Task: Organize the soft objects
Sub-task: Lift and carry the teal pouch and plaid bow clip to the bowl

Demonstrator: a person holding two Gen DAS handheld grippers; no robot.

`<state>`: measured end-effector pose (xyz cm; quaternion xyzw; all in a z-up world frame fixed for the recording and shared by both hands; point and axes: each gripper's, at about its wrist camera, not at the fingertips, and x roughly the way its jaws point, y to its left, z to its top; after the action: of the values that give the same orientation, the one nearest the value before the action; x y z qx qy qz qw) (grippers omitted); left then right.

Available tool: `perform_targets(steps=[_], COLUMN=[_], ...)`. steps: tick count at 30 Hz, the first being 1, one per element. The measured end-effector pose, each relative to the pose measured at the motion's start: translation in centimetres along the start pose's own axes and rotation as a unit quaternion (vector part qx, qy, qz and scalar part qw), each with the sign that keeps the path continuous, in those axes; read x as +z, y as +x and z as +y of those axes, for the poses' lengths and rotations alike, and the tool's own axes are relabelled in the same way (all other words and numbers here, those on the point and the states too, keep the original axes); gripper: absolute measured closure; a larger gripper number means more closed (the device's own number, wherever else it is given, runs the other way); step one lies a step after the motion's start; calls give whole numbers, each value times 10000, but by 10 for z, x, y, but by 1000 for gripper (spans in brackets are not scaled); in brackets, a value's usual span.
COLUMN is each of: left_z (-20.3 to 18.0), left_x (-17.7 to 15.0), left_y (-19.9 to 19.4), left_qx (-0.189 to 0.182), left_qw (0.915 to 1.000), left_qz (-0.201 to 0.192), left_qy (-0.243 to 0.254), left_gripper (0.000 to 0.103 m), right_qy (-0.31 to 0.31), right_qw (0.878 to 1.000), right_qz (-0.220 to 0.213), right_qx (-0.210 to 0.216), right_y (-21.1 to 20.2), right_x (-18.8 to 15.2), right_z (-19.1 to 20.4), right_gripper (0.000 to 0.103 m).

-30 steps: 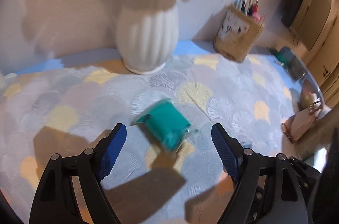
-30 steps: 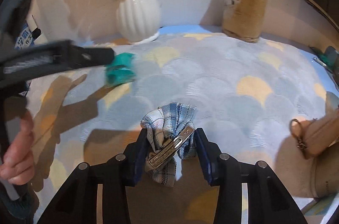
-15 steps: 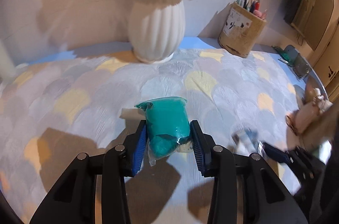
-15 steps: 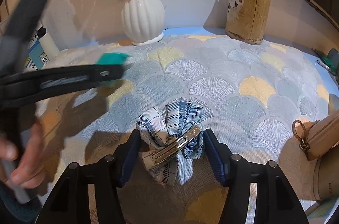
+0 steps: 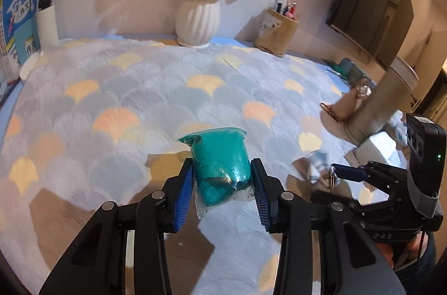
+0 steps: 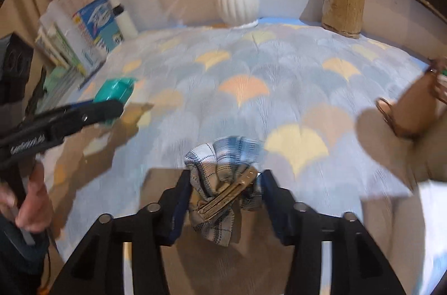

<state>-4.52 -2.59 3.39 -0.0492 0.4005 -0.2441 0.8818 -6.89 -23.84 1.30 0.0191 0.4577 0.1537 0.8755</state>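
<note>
Your left gripper [image 5: 222, 183] is clamped on the teal bagged bundle [image 5: 219, 159], blue pads pressing both its sides, with loose clear plastic trailing below the grip. The bundle appears raised off the patterned tablecloth [image 5: 139, 88], on the near side of the white vase [image 5: 197, 21] and well apart from it. Your right gripper [image 6: 225, 193] is closed around the plaid fabric bow [image 6: 220, 183], whose metal clip runs diagonally between the fingers; it sits nearer you than the vase and to the bundle's right.

Both pieces are soft and will give under pressure, so hold the squeeze steady instead of tightening. The bag's slick film looks likely to slide, so carry the bundle level and avoid sharp turns. The bow seems gripped partly on its fabric and partly on the clip; keep it upright so the clip does not swing and twist the cloth free.

Move one hand at a time if the paths cross, since the two grippers are near each other. Steer clear of the tan pouch [image 6: 413, 110] off to the vase's right and of the pen holder [image 5: 276, 31] just beside the vase. The frames do not show where these items belong, so pick a bare patch of cloth and lower each until it rests before you release.
</note>
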Motion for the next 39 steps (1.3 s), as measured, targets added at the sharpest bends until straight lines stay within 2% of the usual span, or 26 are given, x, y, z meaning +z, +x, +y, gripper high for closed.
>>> perform_targets(steps=[2,6,9,12,16,18,20,23,25,27,29,34,39], left_z=[-2,1,0,-3,-2,-2,-3,-4,-5,-9,-19,-72,-133], left_x=[-9,-18,-18,-21,-21,-21,-21,-21,-22,-22,-22,-8,7], left_y=[4,16,12,12,13,14,15,16,15,13,7,-23,-42], left_qx=[-30,27,79,139,142,129,142,184,258,297,230,-354,-846], left_qw=[10000,9998,9999,9999,9999,9998,9998,9997,9995,9994,9993,9958,9880], left_qz=[-1,211,61,53,85,114,126,145,138,134,139,-84,-228], left_qy=[1,-16,-43,22,48,44,45,57,78,144,268,841,1275], left_gripper=[66,66,66,66,66,66,66,66,66,66,66,66,66], right_qy=[101,461,776,1092,1133,1018,869,455,239,339,389,510,733], right_qw=[9998,9988,9969,9937,9926,9927,9927,9921,9943,9969,9974,9949,9883], right_qz=[68,18,-119,-230,-210,-228,-292,-290,-321,-378,-408,-766,-1165], right_qx=[-138,-174,-47,-62,-375,-612,-779,-1131,-992,-603,-450,-421,-653], right_y=[-4,-18,-26,-22,-9,-5,-4,-3,-7,-14,-20,-59,-111], right_x=[-12,-35,-46,-41,-27,-23,-24,-26,-29,-32,-32,-26,-23], right_z=[-3,-14,-22,-21,-9,-2,2,13,21,25,27,21,3], right_gripper=[24,21,15,12,10,14,41,55,55,55,55,55,55])
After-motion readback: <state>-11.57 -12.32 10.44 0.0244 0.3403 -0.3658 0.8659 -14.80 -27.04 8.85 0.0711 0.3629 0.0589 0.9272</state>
